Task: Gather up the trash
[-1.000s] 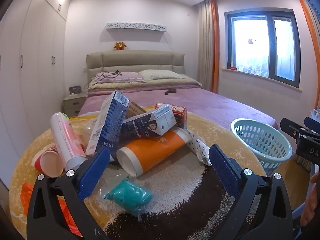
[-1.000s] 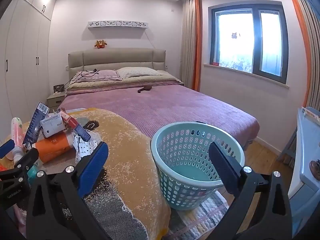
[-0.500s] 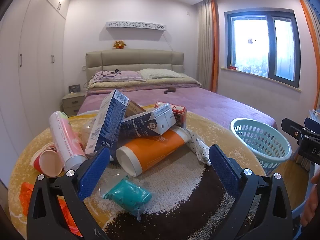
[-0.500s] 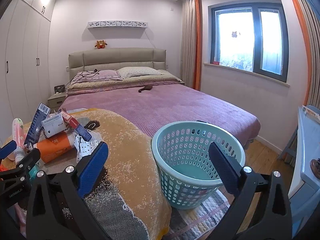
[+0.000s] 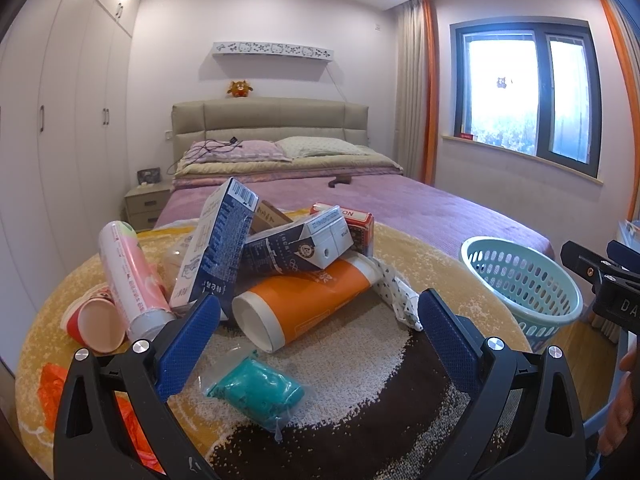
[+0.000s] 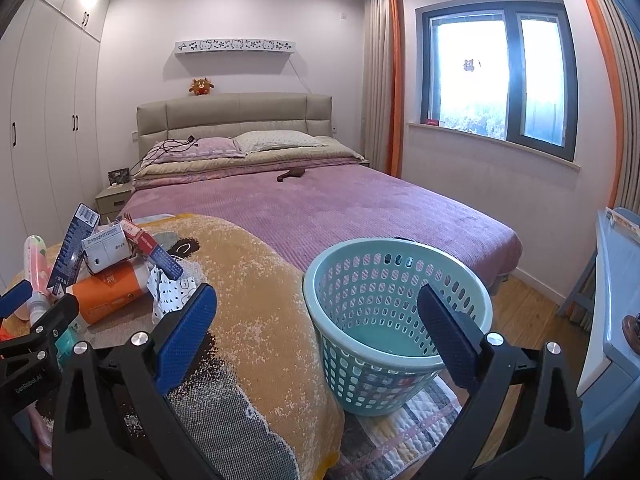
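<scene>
A pile of trash lies on a round table covered by a yellow and brown cloth (image 5: 420, 256): an orange tube (image 5: 304, 304), a pink can (image 5: 128, 276), a tall blue carton (image 5: 218, 246), a dark milk carton (image 5: 300, 248), a red paper cup (image 5: 94, 322), a teal packet (image 5: 258, 390) and a crumpled dotted wrapper (image 5: 396, 292). My left gripper (image 5: 318, 338) is open and empty, just in front of the pile. My right gripper (image 6: 316, 334) is open and empty, hovering before the light green basket (image 6: 396, 320) that stands on the floor to the table's right.
A bed with a purple cover (image 6: 340, 208) fills the room behind the table. White wardrobes (image 5: 60, 140) line the left wall. A blue-grey cabinet (image 6: 616, 300) stands at the far right. An orange bag (image 5: 52, 392) lies at the table's left edge.
Both grippers have drifted slightly; the views shift a little. Nothing has been picked up or moved.
</scene>
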A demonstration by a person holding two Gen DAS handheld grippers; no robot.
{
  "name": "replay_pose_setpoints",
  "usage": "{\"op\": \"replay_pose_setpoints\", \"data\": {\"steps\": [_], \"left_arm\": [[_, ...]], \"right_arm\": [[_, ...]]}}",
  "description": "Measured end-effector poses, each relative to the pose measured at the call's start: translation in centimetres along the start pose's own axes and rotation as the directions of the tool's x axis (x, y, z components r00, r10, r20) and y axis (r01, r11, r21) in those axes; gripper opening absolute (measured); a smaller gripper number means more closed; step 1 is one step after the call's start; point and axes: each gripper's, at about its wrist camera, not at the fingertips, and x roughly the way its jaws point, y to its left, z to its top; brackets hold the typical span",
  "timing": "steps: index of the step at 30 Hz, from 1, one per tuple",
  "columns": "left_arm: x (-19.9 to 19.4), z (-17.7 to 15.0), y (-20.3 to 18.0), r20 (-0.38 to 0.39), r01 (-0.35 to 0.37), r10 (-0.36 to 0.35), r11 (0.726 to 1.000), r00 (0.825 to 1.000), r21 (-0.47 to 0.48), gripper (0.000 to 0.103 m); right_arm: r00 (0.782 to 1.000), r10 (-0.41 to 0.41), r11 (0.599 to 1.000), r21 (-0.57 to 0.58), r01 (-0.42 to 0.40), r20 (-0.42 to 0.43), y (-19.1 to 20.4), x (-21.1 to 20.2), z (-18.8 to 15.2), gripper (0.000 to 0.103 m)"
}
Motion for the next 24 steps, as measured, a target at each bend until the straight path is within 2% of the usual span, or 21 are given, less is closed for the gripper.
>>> {"op": "replay_pose_setpoints", "data": {"steps": [24], "left_arm": [[0.01, 0.01, 0.06, 0.000, -0.001, 0.001, 1.000, 1.000, -0.001, 0.096]], "right_arm": [[1.000, 0.010, 1.000, 0.008, -0.010, -0.018, -0.02, 0.54, -0.19, 0.096]]}}
